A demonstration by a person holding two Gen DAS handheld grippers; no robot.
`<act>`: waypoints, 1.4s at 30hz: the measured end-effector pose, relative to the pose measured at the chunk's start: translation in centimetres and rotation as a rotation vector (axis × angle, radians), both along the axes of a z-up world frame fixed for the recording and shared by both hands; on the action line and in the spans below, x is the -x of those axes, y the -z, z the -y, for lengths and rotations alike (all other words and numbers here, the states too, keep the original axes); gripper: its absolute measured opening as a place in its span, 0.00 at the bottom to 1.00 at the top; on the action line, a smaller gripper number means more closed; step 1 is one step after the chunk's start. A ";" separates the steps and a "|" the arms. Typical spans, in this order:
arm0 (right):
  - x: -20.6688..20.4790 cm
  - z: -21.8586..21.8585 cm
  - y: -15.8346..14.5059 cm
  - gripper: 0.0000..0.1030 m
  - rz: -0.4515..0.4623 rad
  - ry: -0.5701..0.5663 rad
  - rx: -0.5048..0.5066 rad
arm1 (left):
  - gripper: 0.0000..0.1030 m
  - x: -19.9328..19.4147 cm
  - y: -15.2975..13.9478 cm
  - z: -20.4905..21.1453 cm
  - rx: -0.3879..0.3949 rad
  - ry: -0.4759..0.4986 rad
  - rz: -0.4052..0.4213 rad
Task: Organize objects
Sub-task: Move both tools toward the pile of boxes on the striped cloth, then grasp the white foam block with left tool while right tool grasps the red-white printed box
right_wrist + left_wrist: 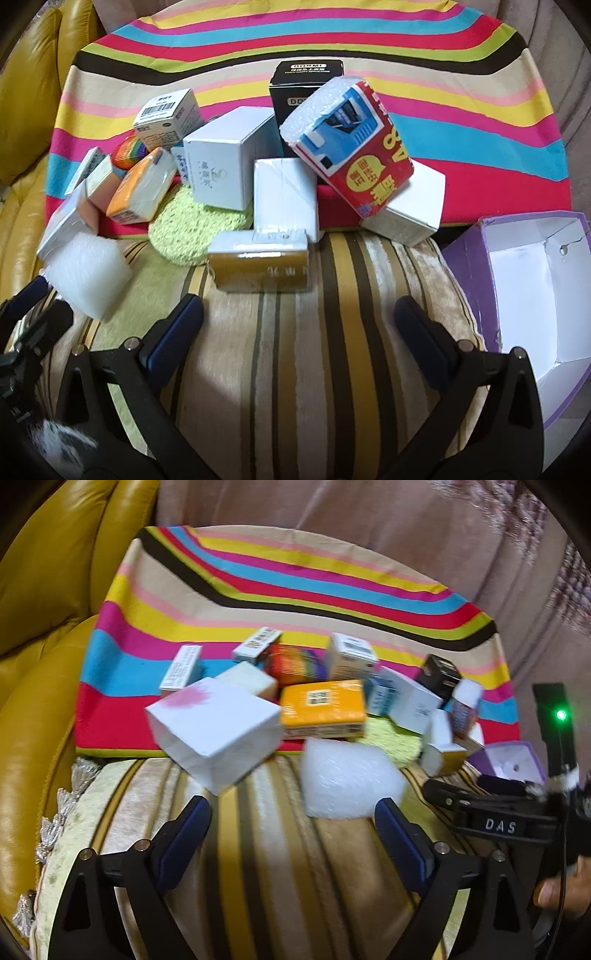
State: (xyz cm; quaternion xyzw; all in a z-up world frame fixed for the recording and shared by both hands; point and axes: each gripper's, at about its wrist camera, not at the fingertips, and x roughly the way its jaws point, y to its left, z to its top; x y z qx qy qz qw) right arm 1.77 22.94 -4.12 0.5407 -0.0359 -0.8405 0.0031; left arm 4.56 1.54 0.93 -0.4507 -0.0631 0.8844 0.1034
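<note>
both tongs (291,834) (297,325) angled down over the striped cushion (280,369) (jaws wide, empty)

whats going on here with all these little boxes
A person is sorting a heap of small boxes on a striped cushion, holding a gripper in each hand. Both the left gripper and the right gripper are open and hold nothing. A white foam block lies just ahead of the left gripper, and a gold box just ahead of the right one. An open purple box sits to the right, with nothing visible inside it. The rest of the pile is untouched.
</note>
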 end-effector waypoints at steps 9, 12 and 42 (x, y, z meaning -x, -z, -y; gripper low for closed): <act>-1.1 -1.2 -1.0 1.00 0.021 -0.078 0.098 | 0.89 0.4 -1.8 -3.2 -0.015 0.037 0.021; -1.6 -1.7 -1.6 1.00 0.001 -0.099 0.137 | 0.89 0.9 -1.8 -4.1 0.015 0.052 0.043; 1.3 -8.2 -4.7 0.95 -0.328 0.058 0.425 | 0.58 1.2 -1.7 -5.8 0.103 0.070 0.079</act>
